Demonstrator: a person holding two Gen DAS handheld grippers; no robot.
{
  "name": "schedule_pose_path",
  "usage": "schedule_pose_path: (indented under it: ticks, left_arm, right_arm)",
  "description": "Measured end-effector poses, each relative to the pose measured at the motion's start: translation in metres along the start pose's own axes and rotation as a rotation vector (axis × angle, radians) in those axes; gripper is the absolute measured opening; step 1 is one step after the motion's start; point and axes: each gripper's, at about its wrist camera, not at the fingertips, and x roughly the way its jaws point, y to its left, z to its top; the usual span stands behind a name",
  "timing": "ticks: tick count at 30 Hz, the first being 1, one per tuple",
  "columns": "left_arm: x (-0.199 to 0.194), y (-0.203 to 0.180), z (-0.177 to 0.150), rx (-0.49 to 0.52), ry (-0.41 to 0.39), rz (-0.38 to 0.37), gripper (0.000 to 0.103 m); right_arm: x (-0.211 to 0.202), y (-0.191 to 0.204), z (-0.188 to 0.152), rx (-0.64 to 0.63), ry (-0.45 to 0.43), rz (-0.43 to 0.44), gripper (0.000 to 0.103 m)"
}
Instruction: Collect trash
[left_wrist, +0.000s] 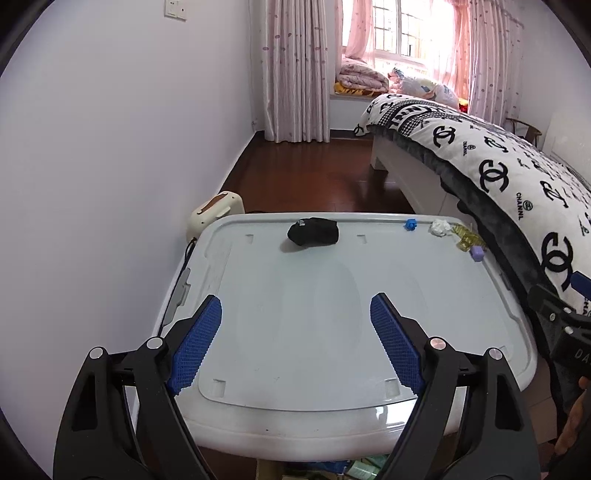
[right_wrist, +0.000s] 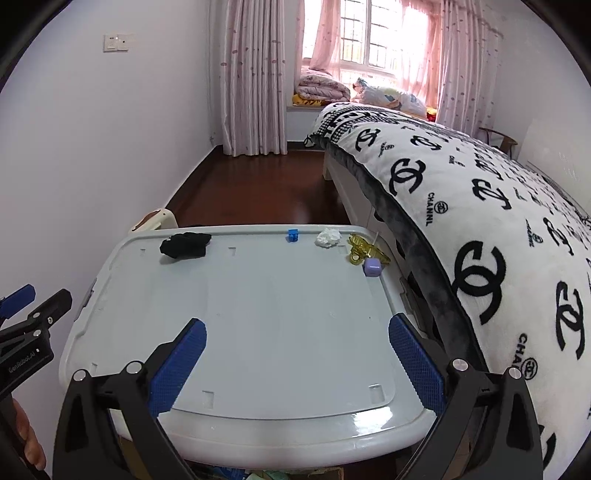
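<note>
A pale grey storage-box lid (left_wrist: 295, 332) (right_wrist: 258, 332) serves as the work surface. At its far edge lie a crumpled white tissue (left_wrist: 440, 226) (right_wrist: 327, 237), a black cloth bundle (left_wrist: 314, 231) (right_wrist: 186, 244), a small blue block (left_wrist: 410, 224) (right_wrist: 292, 235), a yellow hair clip (left_wrist: 466, 236) (right_wrist: 364, 249) and a small purple cube (left_wrist: 477, 253) (right_wrist: 372, 266). My left gripper (left_wrist: 295, 314) is open and empty over the lid's near half. My right gripper (right_wrist: 297, 336) is open and empty, also over the near half.
A bed with a black-and-white logo blanket (left_wrist: 498, 173) (right_wrist: 480, 221) runs along the lid's right side. A cream bin (left_wrist: 216, 214) stands by the left wall behind the lid. Dark wood floor (left_wrist: 314, 170) lies beyond. Each gripper shows at the edge of the other's view (left_wrist: 561, 325) (right_wrist: 26, 325).
</note>
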Motion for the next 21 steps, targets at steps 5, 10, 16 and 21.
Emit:
schedule_pose_path:
  ticks: [5, 10, 16, 21]
  left_arm:
    - [0.0016, 0.0011, -0.0004, -0.004, 0.006, 0.0, 0.081]
    - [0.0048, 0.0021, -0.002, -0.006, 0.02, 0.001, 0.081]
    - [0.0043, 0.0031, -0.0028, -0.01, 0.022, -0.002, 0.081]
    - [0.0055, 0.003, -0.0035, -0.006, 0.029, -0.001, 0.081]
  right_arm:
    - [0.0048, -0.0011, -0.0017, -0.003, 0.013, -0.002, 0.098]
    - [0.0063, -0.0013, -0.0026, -0.002, 0.016, -0.005, 0.098]
    - [0.0102, -0.0038, -0.0036, 0.008, 0.027, 0.0, 0.098]
    - [0.0109, -0.0036, -0.004, 0.007, 0.028, 0.004, 0.098]
